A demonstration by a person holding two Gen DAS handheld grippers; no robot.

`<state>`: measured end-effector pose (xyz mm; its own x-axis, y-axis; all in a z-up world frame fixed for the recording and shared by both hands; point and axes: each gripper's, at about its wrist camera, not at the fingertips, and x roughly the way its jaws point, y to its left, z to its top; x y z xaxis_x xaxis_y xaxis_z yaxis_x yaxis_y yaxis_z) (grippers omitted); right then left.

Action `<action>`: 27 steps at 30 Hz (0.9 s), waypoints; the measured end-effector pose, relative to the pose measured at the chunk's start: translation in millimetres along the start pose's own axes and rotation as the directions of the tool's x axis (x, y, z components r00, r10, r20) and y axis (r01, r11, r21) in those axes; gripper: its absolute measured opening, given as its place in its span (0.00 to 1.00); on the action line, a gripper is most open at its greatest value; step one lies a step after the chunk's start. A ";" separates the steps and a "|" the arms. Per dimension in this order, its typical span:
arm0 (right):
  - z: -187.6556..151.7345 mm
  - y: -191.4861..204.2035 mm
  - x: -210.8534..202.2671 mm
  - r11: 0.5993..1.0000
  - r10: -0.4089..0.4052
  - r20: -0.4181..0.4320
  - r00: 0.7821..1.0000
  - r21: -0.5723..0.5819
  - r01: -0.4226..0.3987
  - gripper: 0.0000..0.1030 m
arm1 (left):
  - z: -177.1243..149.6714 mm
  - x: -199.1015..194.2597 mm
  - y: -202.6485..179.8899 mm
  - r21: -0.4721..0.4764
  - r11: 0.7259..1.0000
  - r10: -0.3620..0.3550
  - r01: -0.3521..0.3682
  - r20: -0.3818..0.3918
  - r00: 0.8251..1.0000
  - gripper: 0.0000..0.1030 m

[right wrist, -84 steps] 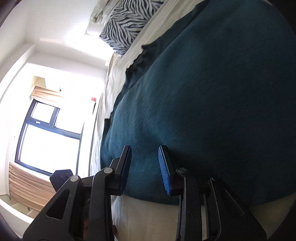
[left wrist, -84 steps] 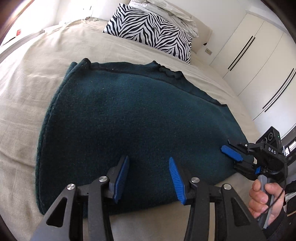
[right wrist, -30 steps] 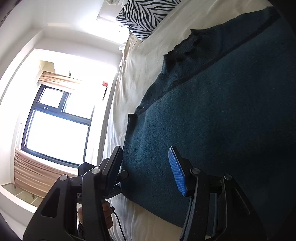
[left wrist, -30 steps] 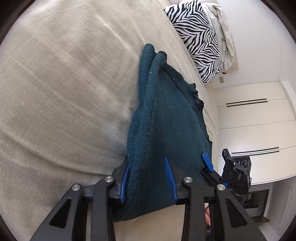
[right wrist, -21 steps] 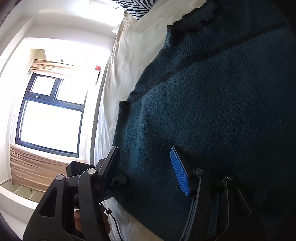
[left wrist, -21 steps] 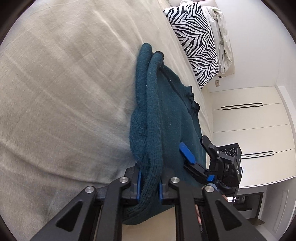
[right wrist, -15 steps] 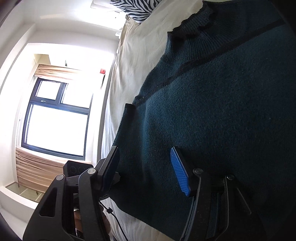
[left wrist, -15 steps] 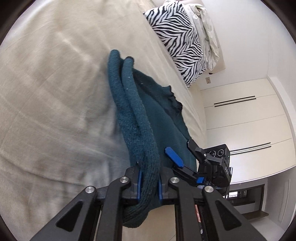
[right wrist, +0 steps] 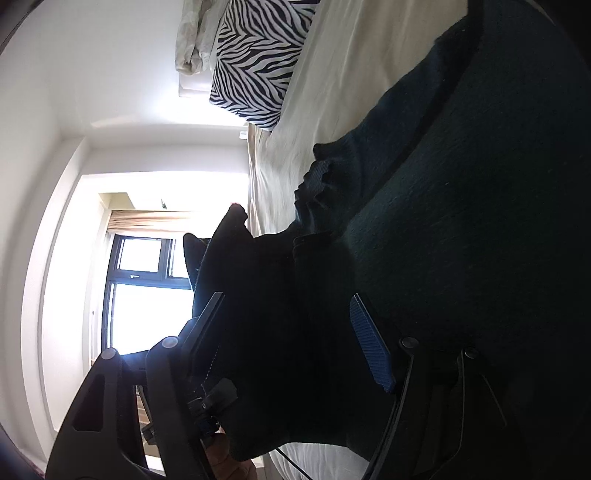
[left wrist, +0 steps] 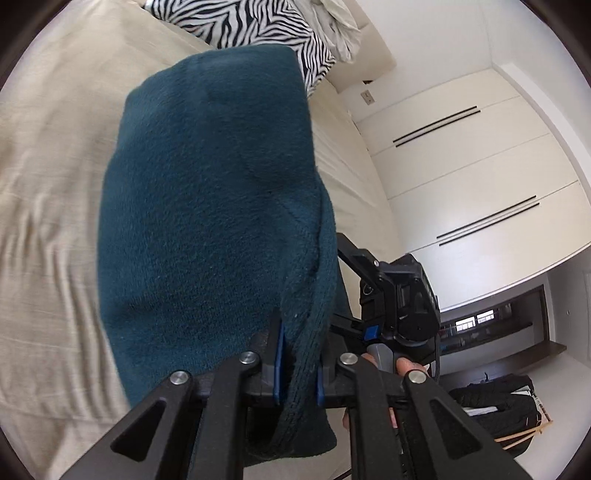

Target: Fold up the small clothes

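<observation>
Left gripper is clamped on the doubled left edge of the teal sweater, lifted off the bed; the raised panel stands up and leans toward the right side. Sweater's long axis runs from the grippers toward the zebra pillow. Right gripper has jaws spread, nothing pinched, sitting over the part of the sweater lying flat on the bed. Left holds the edge, so the fold likely goes left to right; right looks placed to pin the flat part.
</observation>
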<state>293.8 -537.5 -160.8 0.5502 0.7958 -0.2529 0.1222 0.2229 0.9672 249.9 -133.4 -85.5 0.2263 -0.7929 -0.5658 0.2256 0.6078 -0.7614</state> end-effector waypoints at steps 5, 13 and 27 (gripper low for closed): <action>13.0 -22.2 -24.7 0.995 0.070 0.019 0.997 0.070 -0.071 0.65 | -19.7 66.0 -4.9 -0.006 1.000 0.016 -0.017 -0.104 0.994 0.16; 13.6 -20.2 -12.2 0.999 0.021 -0.016 1.000 0.050 -0.021 0.65 | -50.0 33.6 -14.7 0.083 0.996 -0.035 0.040 -0.069 0.997 0.57; 20.0 32.9 0.3 0.887 -0.403 0.033 0.915 -0.231 0.399 0.13 | -46.3 -17.0 4.8 0.092 0.996 0.016 -0.016 0.008 1.000 0.57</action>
<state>314.5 -541.2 -128.6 0.4810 0.6197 -0.6202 0.1371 0.6456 0.7513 203.3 -119.0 -94.2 0.2371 -0.7829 -0.5752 0.3080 0.6221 -0.7198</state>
